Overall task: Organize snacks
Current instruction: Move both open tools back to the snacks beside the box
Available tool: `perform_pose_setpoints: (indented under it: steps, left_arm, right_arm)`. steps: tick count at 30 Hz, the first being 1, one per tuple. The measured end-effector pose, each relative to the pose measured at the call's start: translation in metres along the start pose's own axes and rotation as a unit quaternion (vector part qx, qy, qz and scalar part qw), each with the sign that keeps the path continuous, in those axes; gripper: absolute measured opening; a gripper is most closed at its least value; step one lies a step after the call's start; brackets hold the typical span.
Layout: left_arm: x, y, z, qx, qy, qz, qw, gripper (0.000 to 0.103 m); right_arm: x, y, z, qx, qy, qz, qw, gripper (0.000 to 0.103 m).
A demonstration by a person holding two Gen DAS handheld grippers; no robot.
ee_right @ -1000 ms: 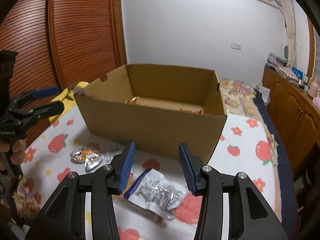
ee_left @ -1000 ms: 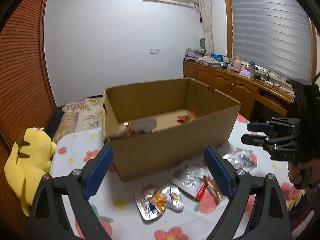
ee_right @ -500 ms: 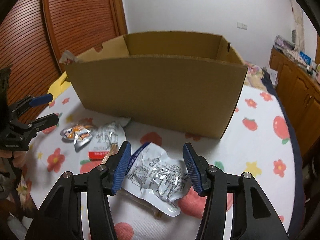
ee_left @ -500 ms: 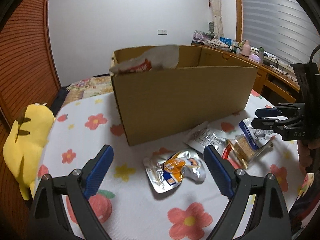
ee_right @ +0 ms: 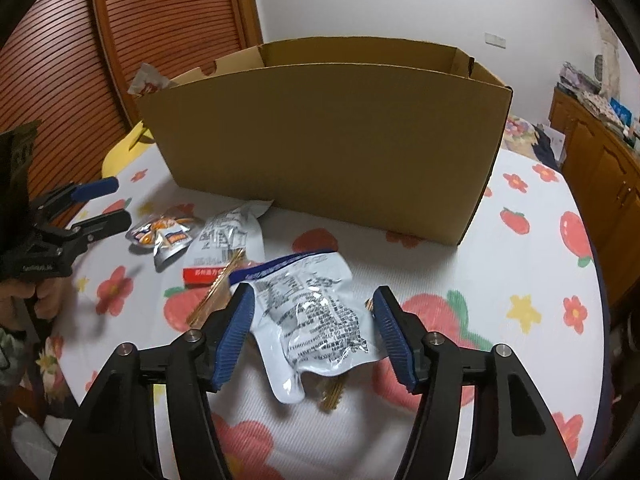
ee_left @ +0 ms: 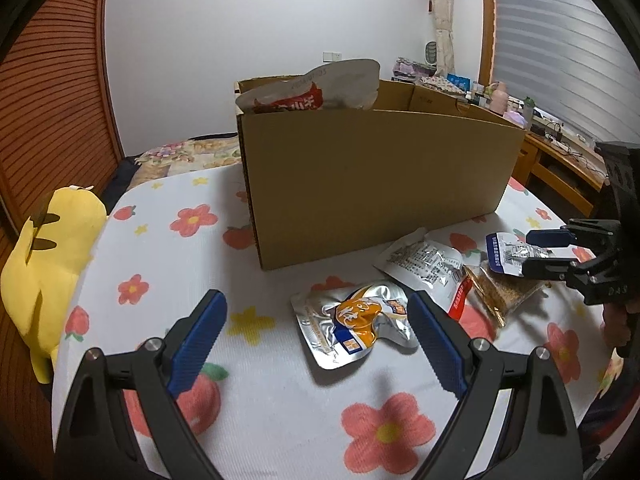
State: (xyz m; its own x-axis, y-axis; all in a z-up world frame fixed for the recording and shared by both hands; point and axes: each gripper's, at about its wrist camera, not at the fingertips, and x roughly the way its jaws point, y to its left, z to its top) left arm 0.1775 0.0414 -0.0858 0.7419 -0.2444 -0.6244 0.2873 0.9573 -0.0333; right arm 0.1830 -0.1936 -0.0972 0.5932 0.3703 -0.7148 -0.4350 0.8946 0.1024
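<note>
A brown cardboard box [ee_left: 380,184] [ee_right: 328,140] stands on the flowered table, and a red-and-white packet [ee_left: 312,88] sticks up over its left end. In front of it lie a silver-orange pouch [ee_left: 356,324] [ee_right: 164,236], a white pouch with a red strip [ee_left: 428,264] [ee_right: 224,240] and a blue-topped clear pouch [ee_right: 312,308] [ee_left: 508,256] on a brown snack bag [ee_left: 504,296]. My left gripper [ee_left: 314,304] is open low over the cloth, the silver-orange pouch by its right finger. My right gripper [ee_right: 314,294] [ee_left: 548,252] has its jaws opening, the blue-topped pouch lying between them untouched.
A yellow plush toy [ee_left: 44,256] leans at the table's left edge [ee_left: 80,280]. Slatted wooden doors [ee_right: 80,40] stand behind it. A bed with a floral quilt [ee_left: 180,152] lies beyond the box. Wooden cabinets [ee_right: 600,168] line the right wall.
Both grippers have sunk toward the table, so the box's inside no longer shows. The right jaws have widened around the blue-topped pouch. The left jaws stay wide.
</note>
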Motion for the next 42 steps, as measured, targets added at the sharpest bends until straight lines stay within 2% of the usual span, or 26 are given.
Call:
perform_pose_setpoints:
  steps: [17,23,26,31,38,42]
  left_arm:
    - [0.003,-0.002,0.000,0.006,0.006,0.004,1.0000,0.092]
    - [0.006,-0.004,-0.002,0.013,0.013,0.002,0.9998,0.092]
    - [0.008,-0.007,-0.002,0.018,0.018,0.002,0.9997,0.092]
    - [0.012,-0.012,-0.002,0.018,0.035,-0.008,0.9992,0.092]
    - [0.024,-0.021,0.000,0.020,0.059,-0.016,0.9979,0.092]
    - [0.032,-0.026,0.001,0.022,0.075,-0.007,0.9969,0.092]
  right_arm:
    - [0.013,0.015,-0.002,-0.036,0.007,-0.022,0.999,0.072]
    - [0.017,0.012,0.001,-0.022,0.010,-0.012,1.000,0.072]
    - [0.016,0.009,0.000,-0.016,0.010,-0.004,1.000,0.071]
    - [0.012,0.004,-0.002,-0.011,0.005,0.000,1.000,0.062]
    - [0.003,0.003,-0.008,-0.012,-0.014,0.002,1.000,0.061]
    - [0.001,0.004,-0.010,-0.014,-0.017,0.000,1.000,0.061]
